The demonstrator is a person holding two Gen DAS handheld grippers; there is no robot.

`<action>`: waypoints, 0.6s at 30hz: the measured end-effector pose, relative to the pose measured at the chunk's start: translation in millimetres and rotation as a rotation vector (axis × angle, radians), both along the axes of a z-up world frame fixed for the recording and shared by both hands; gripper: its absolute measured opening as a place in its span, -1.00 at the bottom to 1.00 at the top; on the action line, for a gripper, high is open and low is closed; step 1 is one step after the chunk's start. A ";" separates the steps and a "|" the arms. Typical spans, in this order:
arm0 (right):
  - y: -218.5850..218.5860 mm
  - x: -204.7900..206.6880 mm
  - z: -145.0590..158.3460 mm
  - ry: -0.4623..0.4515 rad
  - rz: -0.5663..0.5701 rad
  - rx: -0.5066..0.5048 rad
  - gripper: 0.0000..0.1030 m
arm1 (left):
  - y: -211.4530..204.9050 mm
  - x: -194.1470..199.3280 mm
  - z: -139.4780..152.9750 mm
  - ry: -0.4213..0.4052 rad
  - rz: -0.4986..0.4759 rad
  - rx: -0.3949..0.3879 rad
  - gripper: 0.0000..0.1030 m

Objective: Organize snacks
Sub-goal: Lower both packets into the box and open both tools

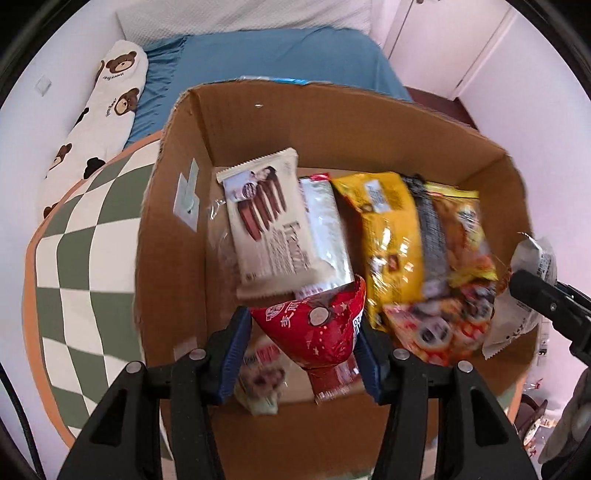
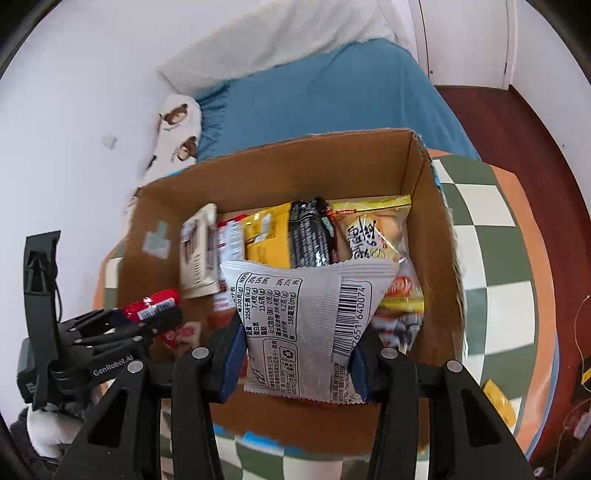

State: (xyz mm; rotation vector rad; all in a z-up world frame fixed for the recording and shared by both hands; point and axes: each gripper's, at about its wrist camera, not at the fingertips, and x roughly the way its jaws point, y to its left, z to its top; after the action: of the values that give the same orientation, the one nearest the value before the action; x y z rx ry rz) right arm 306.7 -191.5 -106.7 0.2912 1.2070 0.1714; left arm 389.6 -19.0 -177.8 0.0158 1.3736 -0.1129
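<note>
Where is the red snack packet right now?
The red snack packet is clamped in the left hand-held gripper, over the near part of the cardboard box, just in front of the cream chocolate-stick pack.

red snack pack (image 1: 314, 325) | grey snack pack (image 2: 306, 325) | both lifted above cardboard box (image 1: 332, 122) of snacks

A bed with a blue sheet (image 1: 280, 59) stands against the white wall (image 1: 74, 48), and a white textured blanket (image 2: 295, 33) lies over its far end. A long cream pillow printed with brown bears (image 1: 99, 122) lies along the wall side of the bed. A round rug in green and cream checks with an orange border (image 1: 81, 266) covers the dark red wooden floor (image 2: 517, 147), and white closet doors (image 1: 443, 40) stand beyond the bed.
</note>
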 end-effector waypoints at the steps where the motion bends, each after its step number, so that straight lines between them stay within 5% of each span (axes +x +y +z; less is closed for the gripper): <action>1: 2.3 7.1 -6.7 0.013 0.006 -0.007 -0.02 | -0.8 4.0 -6.1 0.003 0.004 0.008 0.02; 3: 7.1 20.0 -23.0 0.055 0.022 -0.018 0.01 | -1.1 10.6 -16.1 0.022 0.012 0.017 0.02; 5: 8.4 29.7 -37.6 0.084 0.015 -0.044 0.39 | -3.2 16.8 -26.1 0.046 0.017 0.036 0.06; 6: 9.1 33.3 -41.9 0.086 0.011 -0.082 0.89 | -4.1 18.3 -28.7 0.042 0.018 0.045 0.06; 7: 9.7 31.2 -42.3 0.083 0.011 -0.104 0.99 | -4.3 18.5 -28.8 0.031 0.020 0.049 0.12; 13: 5.1 22.8 -49.5 0.087 0.005 -0.133 0.99 | -17.1 11.8 -24.8 -0.004 -0.011 0.006 0.83; 18: -3.4 -0.3 -30.5 0.011 -0.020 -0.164 0.99 | -28.2 -3.5 -12.4 -0.057 -0.021 0.055 0.83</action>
State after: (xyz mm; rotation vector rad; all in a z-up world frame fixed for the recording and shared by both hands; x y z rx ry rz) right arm 306.4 -194.9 -137.3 0.1610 1.2211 0.0533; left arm 386.1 -47.3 -190.2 0.0791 1.3200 -0.0913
